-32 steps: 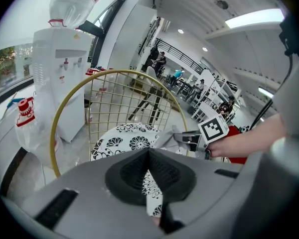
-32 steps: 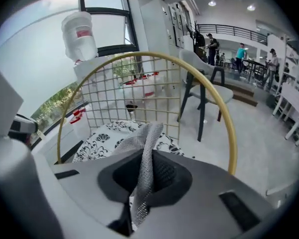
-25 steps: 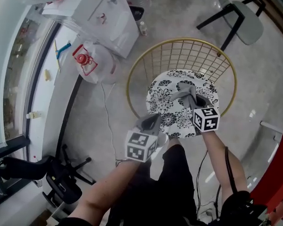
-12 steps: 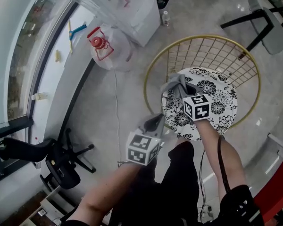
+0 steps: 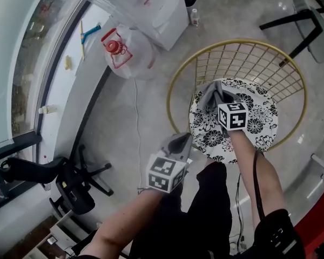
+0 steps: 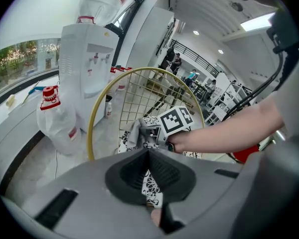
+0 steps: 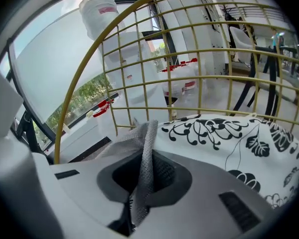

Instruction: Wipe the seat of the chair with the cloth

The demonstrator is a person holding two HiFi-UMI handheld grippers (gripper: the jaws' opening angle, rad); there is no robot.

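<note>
The chair has a gold wire back [image 5: 243,63] and a round white seat with black flowers [image 5: 254,125]. A grey cloth [image 5: 209,97] lies bunched on the seat's far left part, and my right gripper [image 5: 217,101] is shut on it. In the right gripper view the cloth [image 7: 134,141] hangs pinched between the jaws of the right gripper [image 7: 143,156], just above the seat [image 7: 229,138]. My left gripper [image 5: 177,143] is shut and empty, held off the seat's near left edge above the floor. From the left gripper [image 6: 148,152] I see the cloth [image 6: 134,132] ahead.
A white water dispenser [image 5: 146,9] and a clear bag holding a red-capped jug [image 5: 127,50] stand left of the chair. A thin cable [image 5: 136,123] runs across the floor. A black office chair base [image 5: 70,188] is at lower left, another chair [image 5: 313,20] at top right.
My right gripper has dragged the cloth from the middle of the seat to its far left part. The left gripper has drifted off the seat's front edge. The view has shifted.
</note>
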